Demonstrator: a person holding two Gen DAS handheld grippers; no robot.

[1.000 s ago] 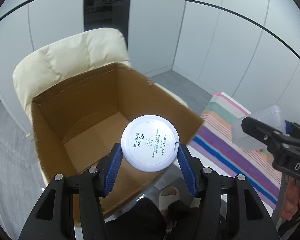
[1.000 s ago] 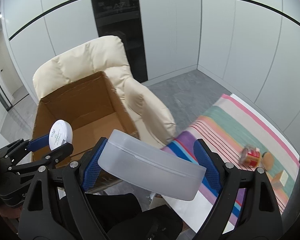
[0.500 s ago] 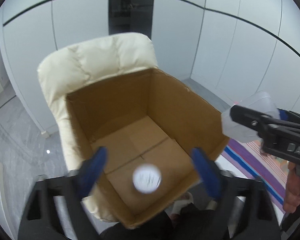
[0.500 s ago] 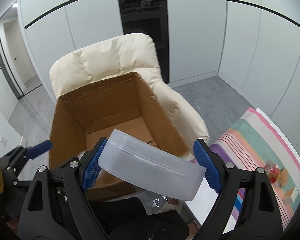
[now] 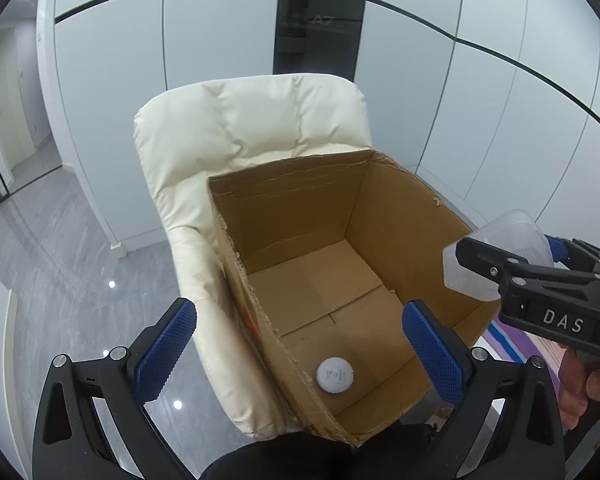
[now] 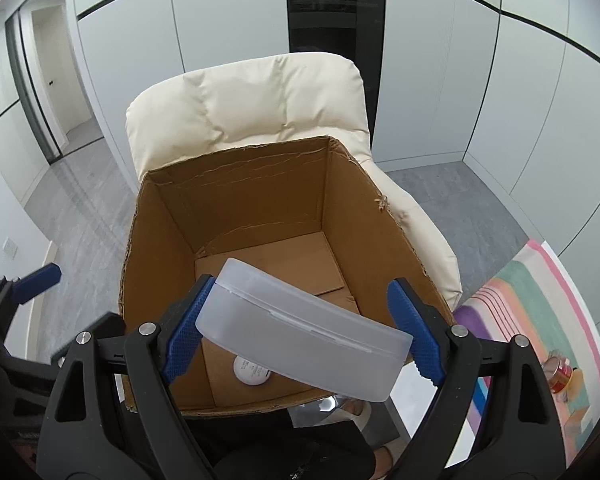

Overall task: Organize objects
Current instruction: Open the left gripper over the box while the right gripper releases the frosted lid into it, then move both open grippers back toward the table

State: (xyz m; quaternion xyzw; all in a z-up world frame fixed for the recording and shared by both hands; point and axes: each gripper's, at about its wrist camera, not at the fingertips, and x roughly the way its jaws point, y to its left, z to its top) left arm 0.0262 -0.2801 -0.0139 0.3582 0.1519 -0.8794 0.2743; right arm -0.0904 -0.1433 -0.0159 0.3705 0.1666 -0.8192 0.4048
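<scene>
An open cardboard box (image 5: 400, 208) stands on a cream armchair (image 5: 236, 128). A round white jar (image 5: 335, 375) lies on the box floor near its front wall; it also shows in the right wrist view (image 6: 249, 372). My left gripper (image 5: 300, 348) is open and empty above the box's front left edge. My right gripper (image 6: 302, 330) is shut on a translucent plastic container (image 6: 304, 336), held tilted over the box (image 6: 236, 196). In the left wrist view the container (image 5: 516, 236) sits at the box's right side.
A striped rug (image 6: 540, 304) lies on the floor to the right, with a small red tin (image 6: 559, 372) and other small items on it. Grey floor (image 5: 72, 240) lies left of the armchair (image 6: 260, 104). White wall panels stand behind.
My left gripper opened and the white jar fell into the box, now resting on its floor. Both grippers moved over the box; the right one still holds the container.
</scene>
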